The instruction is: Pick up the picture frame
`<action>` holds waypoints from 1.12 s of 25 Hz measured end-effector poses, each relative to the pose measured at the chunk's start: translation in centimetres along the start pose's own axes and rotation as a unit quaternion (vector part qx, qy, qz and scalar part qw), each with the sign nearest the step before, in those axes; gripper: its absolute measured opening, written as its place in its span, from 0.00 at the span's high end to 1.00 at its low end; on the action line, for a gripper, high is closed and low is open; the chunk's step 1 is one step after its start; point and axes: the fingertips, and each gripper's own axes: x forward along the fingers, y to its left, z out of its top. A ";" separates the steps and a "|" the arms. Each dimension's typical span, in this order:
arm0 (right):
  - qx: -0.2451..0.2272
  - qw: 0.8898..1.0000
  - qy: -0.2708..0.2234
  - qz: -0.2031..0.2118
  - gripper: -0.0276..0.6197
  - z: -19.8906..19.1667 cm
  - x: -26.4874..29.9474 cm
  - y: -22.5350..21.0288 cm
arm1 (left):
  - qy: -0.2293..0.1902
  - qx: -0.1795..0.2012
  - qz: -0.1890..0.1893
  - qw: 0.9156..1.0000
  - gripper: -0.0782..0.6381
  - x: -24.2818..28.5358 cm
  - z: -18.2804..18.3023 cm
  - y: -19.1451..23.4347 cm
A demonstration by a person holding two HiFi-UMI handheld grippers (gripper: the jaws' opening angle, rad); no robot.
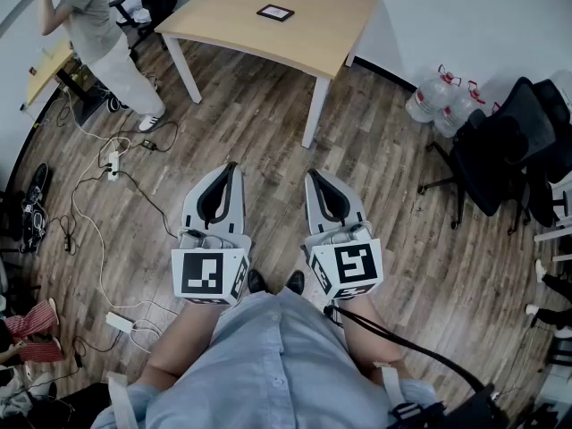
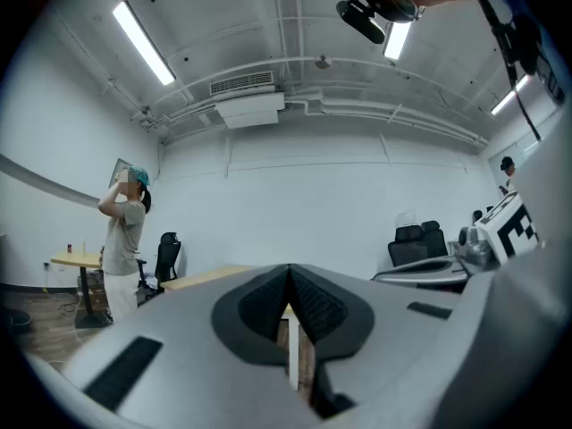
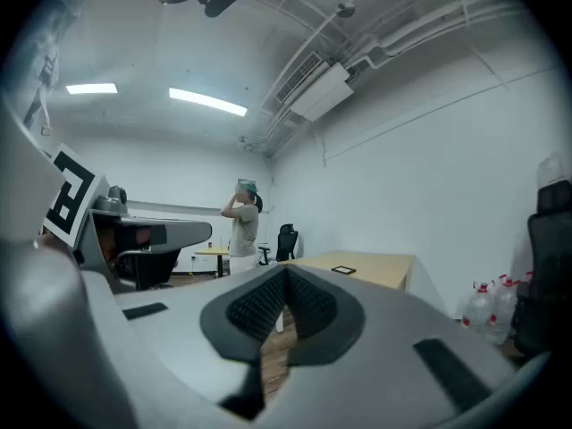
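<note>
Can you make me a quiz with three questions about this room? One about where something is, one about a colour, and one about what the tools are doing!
1. Where is the picture frame?
A) on the floor
B) on the wooden table
C) on a black chair

2. What colour are the table's legs?
A) white
B) red
C) black

3. How are the left tool and the right tool?
A) both wide open
B) one is gripping the frame
C) both shut, with nothing in them

Answers:
1 B, because the head view shows the frame lying flat on the tabletop.
2 A, because the legs under the light wood top are white.
3 C, because each gripper view shows the pads pressed together with nothing between them.
</note>
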 end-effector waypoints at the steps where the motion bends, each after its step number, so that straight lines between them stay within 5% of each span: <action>1: -0.001 1.000 0.000 0.000 0.96 -0.1 -0.1 -0.1 | -0.002 0.001 0.000 1.000 0.89 0.0 -0.1 -0.2; 10: -0.001 1.000 -0.001 0.000 0.96 -0.8 -0.8 -2.1 | -0.001 0.008 -0.003 1.000 0.89 1.1 -0.5 -2.2; 20: 0.029 0.998 0.021 0.047 0.95 -3.1 -0.4 -4.2 | 0.027 0.004 0.004 1.000 0.89 2.3 -3.1 -4.4; 28: 0.034 0.998 0.037 0.041 0.95 -4.5 4.8 -5.0 | 0.039 -0.010 0.013 0.999 0.89 6.0 -4.9 -0.6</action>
